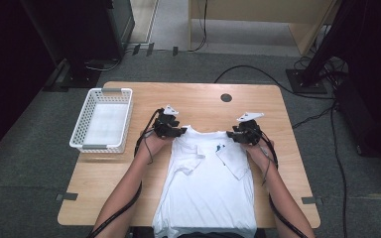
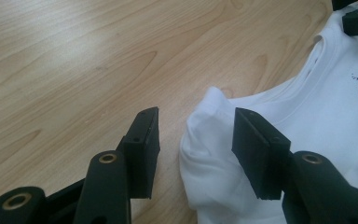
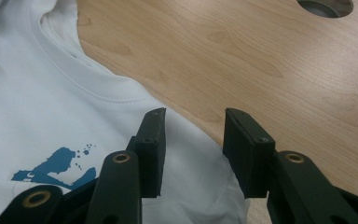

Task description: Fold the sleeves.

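Note:
A white T-shirt (image 1: 208,188) with a small blue print (image 1: 220,147) lies flat on the wooden table (image 1: 104,173), collar away from the person and sleeves folded inward. My left gripper (image 1: 181,131) sits at the shirt's left shoulder. In the left gripper view its jaws (image 2: 196,114) stand open, with the raised shoulder fold (image 2: 209,121) between them and untouched by the pads. My right gripper (image 1: 230,135) is at the right shoulder. Its jaws (image 3: 195,113) stand open just above the shirt's edge (image 3: 200,154), gripping nothing.
A white mesh basket (image 1: 125,121) stands on the table's left side, beyond my left hand. A round cable hole (image 1: 226,97) is in the tabletop behind the collar. Cables trail from both grippers along the person's forearms. The shirt's hem hangs over the near table edge.

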Tool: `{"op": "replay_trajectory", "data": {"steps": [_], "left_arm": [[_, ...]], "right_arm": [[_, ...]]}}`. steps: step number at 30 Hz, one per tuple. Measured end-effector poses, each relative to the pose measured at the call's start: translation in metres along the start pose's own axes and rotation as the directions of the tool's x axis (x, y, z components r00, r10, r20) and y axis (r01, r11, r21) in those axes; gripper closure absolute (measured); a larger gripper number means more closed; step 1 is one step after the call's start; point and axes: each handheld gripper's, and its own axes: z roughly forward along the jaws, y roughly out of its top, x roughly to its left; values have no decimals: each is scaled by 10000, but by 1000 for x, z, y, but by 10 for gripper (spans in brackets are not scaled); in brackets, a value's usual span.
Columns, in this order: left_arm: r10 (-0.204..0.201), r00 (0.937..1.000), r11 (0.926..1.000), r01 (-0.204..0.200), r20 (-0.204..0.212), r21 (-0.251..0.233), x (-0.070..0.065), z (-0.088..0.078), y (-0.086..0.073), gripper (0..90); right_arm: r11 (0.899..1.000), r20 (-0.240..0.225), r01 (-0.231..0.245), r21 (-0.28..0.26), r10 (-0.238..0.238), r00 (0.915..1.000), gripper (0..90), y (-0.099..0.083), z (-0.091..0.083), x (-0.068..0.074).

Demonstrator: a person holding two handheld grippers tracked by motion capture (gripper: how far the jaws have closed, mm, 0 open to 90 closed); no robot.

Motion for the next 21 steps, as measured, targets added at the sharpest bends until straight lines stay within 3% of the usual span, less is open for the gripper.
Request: {"op": "replay_trajectory", "data": {"steps": [8, 21], "left_arm": [[469, 9989, 9989, -469, -58, -45, -2, 7, 0, 524], [483, 9988, 9985, -485, 46, 270, 1, 14, -3, 517]], "right_arm": [[9994, -21, 352, 36, -352, 9994, 574, 1, 6, 2], [9980, -191, 624, 138, -621, 9979, 504, 5, 11, 1]]}}
